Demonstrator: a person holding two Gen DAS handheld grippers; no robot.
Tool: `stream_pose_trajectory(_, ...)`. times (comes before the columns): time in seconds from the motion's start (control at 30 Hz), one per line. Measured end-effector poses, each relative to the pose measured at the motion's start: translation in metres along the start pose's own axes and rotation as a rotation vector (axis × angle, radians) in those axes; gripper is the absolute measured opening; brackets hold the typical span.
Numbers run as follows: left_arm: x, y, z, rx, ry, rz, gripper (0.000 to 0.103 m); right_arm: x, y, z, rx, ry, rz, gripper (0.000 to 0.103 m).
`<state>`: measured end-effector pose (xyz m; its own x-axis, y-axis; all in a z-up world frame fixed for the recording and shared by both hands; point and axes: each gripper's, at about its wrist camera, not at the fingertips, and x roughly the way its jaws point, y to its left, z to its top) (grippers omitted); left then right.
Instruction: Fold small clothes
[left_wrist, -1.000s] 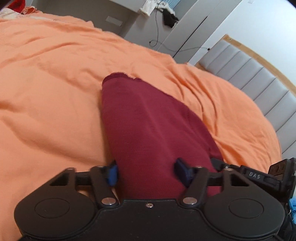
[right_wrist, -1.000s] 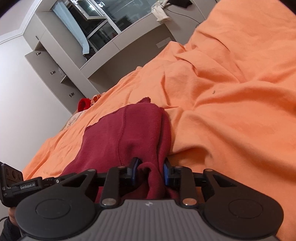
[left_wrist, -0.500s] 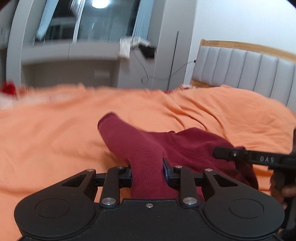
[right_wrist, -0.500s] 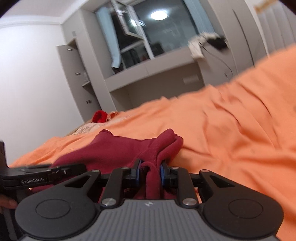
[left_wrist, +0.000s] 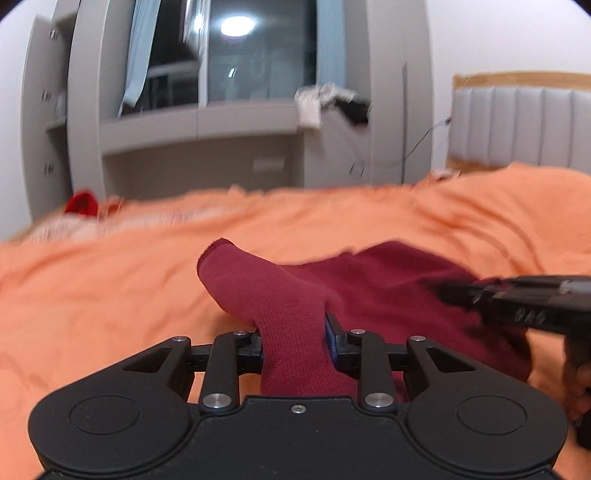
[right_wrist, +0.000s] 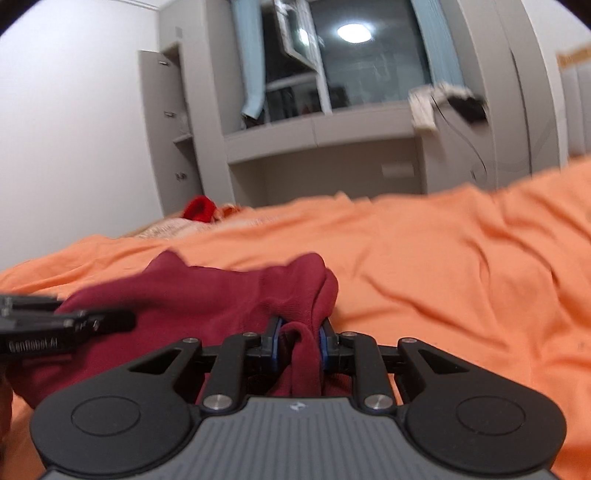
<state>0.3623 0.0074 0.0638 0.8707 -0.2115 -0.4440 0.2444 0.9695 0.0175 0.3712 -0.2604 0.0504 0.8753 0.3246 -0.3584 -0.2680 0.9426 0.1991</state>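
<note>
- At the far left of our left wrist view, a small red item (left_wrist: 82, 203) lies on the far edge of the bed, next to pale fabric too blurred for us to identify.
- Behind it stands a grey wall unit (left_wrist: 177, 125) with a dark window (left_wrist: 258, 51) that reflects a ceiling light.
- The orange bedsheet (left_wrist: 92, 295) covers the whole bed and is creased in soft folds.
- In the middle, our left gripper (left_wrist: 294, 341) pinches the maroon garment (left_wrist: 291, 317). Its jaws have just been closing, and a knitted tube of the cloth now sits squeezed between the blue pads and sticks out beyond them.
- The rest of the garment trails off to the right across the sheet.
- At the right edge of that view we see the other tool and part of the hand (left_wrist: 576, 384) holding it, with a padded grey headboard (left_wrist: 517, 125) behind.
- In the right wrist view, the left tool comes in from the left edge over the maroon cloth.
- Our right gripper (right_wrist: 300, 345) is clamped on a bunched fold of the same garment (right_wrist: 207, 295), which is gathered up between its pads.
- To the right of that lies only rumpled orange sheet (right_wrist: 461, 277).
</note>
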Motion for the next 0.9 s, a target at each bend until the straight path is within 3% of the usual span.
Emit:
stream_pose_trajectory(0.23, 0.003, 0.024, -0.016, -0.148, 0.087, 0.032, 0.045, 0.005, -0.011, -0.009, 0.073, 0.104, -0.01, 0.031)
stream_pose_trajectory(0.43, 0.0, 0.016, -0.018, -0.139, 0.079, 0.097, 0.057, 0.003, -0.019, -0.011, 0.102, 0.11, -0.027, 0.043)
stream_pose_trajectory(0.5, -0.003, 0.014, -0.017, -0.15, 0.077, 0.138, 0.072, 0.004, -0.022, -0.012, 0.113, 0.112, -0.031, 0.048)
stream_pose_trajectory(0.9, -0.013, 0.004, -0.029, -0.148, 0.042, 0.23, 0.091, 0.005, -0.037, -0.015, 0.189, 0.125, -0.044, 0.074)
